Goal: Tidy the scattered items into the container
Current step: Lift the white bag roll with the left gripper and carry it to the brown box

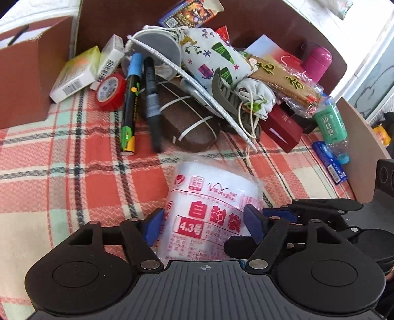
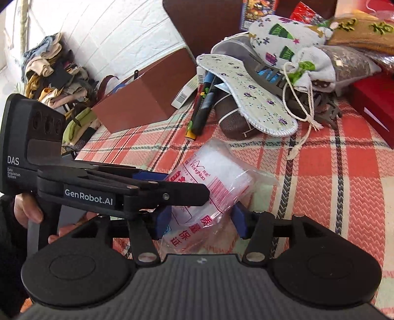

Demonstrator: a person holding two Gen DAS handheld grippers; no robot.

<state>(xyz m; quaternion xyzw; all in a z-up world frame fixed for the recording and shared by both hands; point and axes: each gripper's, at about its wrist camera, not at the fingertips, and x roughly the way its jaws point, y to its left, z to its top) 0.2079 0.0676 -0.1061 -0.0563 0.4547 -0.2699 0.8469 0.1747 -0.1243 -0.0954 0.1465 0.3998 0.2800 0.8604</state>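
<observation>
A clear pack of zip bags with red print lies on the plaid cloth inside the brown cardboard container. My left gripper has its blue pads on both sides of the pack, and my right gripper straddles its other end; both look open around it. The left gripper also shows in the right wrist view. Behind the pack is a pile: two markers, a red tape roll, a patterned pouch, an insole, a hair claw.
A brown case with white bands, a red box, a green bottle, a pink bottle and small cartons fill the container's back. A smaller brown box stands at the left. Clothes are heaped beyond it.
</observation>
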